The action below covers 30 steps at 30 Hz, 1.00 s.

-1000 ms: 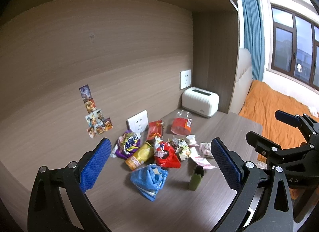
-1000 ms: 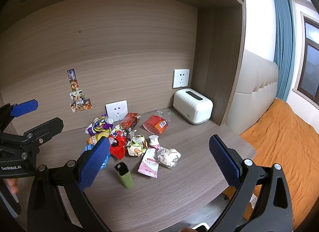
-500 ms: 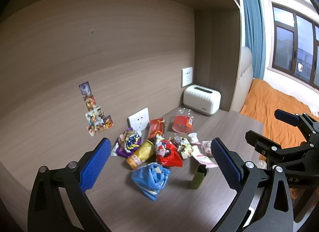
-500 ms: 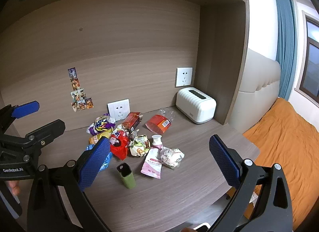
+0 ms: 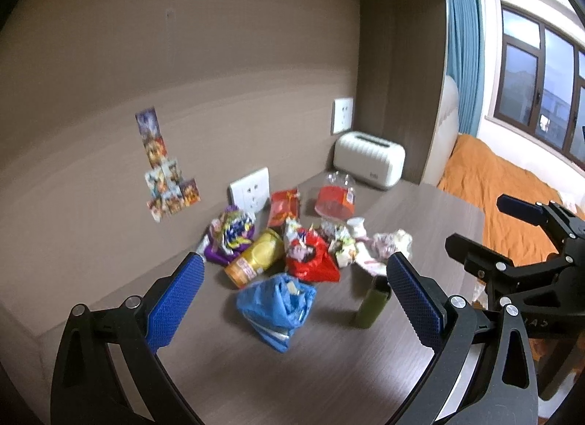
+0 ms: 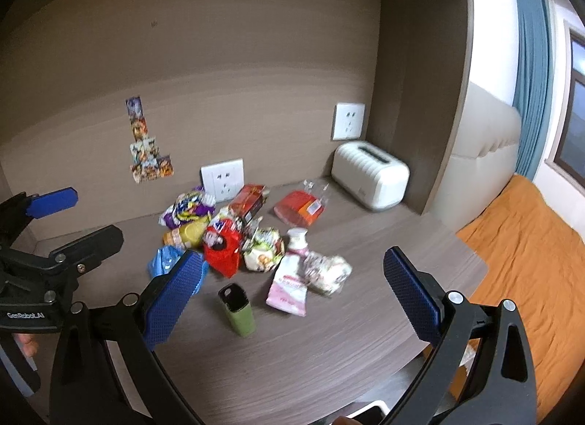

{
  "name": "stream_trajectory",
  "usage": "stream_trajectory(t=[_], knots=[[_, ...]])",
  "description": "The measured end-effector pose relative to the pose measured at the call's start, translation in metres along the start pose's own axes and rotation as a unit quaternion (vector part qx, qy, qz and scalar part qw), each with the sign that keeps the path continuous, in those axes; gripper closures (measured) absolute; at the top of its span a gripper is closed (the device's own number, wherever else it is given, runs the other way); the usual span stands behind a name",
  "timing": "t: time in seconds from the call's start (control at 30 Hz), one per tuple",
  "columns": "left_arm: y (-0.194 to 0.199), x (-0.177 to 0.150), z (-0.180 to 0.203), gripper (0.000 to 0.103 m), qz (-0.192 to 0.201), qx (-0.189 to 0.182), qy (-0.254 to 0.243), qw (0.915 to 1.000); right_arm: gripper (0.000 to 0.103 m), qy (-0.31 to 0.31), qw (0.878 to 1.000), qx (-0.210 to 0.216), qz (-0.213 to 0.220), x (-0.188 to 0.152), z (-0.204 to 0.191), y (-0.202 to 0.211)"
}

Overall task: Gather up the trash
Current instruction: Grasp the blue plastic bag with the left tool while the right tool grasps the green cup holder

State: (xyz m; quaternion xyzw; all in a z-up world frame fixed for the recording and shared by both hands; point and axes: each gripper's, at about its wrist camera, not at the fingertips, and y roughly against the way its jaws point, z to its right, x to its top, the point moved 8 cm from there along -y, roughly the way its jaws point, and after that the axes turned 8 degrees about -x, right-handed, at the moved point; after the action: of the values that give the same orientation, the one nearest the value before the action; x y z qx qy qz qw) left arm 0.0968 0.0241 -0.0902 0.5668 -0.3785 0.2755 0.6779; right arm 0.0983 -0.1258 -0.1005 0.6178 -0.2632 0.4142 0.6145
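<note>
Both claws hang over the counter's near edge with jaws spread wide and nothing between them: the left claw and the right claw.

Closest to the near edge stands a green bottle, upright, its dark mouth open at the top; can't tell if anything's inside. Just to its left sits a crumpled blue plastic bag with something pale poking out of its top. To the bottle's right lies a flat pink pouch, touching a balled-up pale wrapper.

Further in is the main trash heap, all bunched together mid-counter: a red wrapper, a yellow tub lying on its side, a purple snack bag, a small white cup.

Behind those, toward the back edge, a red box and a clear bag holding something orange-red.

In the far right corner sits a white toaster-like box, well apart from the pile.
</note>
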Motion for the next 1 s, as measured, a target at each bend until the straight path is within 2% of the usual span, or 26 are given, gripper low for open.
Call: stream_trajectory(t=[0.27, 0.5, 0.57, 0.63, 0.77, 0.83, 0.93, 1.0], knots=[[-0.048, -0.029, -0.028, 0.005, -0.048, -0.012, 0.024, 0.9985, 0.004, -0.002, 0.999, 0.01, -0.034, -0.033, -0.019, -0.039], [-0.095, -0.041, -0.039, 0.005, -0.079, -0.026, 0.0, 0.9965, 0.004, 0.026, 0.999, 0.013, -0.037, -0.05, -0.043, -0.064], [-0.11, -0.043, -0.041, 0.005, -0.086, -0.032, -0.008, 0.9957, 0.011, 0.037, 0.998, 0.019, -0.042, -0.054, -0.054, -0.073], [-0.123, -0.049, -0.043, 0.005, -0.096, -0.041, -0.013, 0.9944, 0.025, 0.046, 0.997, 0.028, -0.06, -0.061, -0.065, -0.085], [-0.138, -0.062, -0.043, 0.005, -0.112, -0.073, -0.005, 0.991, 0.044, 0.056, 0.995, 0.033, -0.075, -0.069, -0.078, -0.104], [-0.143, -0.068, -0.043, 0.013, -0.117, -0.085, 0.003, 0.9895, 0.07, 0.055, 0.994, 0.03, -0.091, -0.073, -0.078, -0.113], [-0.145, -0.068, -0.044, 0.018, -0.107, -0.094, 0.009, 0.9898, 0.072, 0.044, 0.992, 0.039, -0.109, -0.074, -0.076, -0.115], [-0.142, -0.065, -0.045, 0.024, -0.103, -0.098, 0.01, 0.9899, 0.072, 0.04, 0.993, 0.043, -0.107, -0.071, -0.076, -0.11]])
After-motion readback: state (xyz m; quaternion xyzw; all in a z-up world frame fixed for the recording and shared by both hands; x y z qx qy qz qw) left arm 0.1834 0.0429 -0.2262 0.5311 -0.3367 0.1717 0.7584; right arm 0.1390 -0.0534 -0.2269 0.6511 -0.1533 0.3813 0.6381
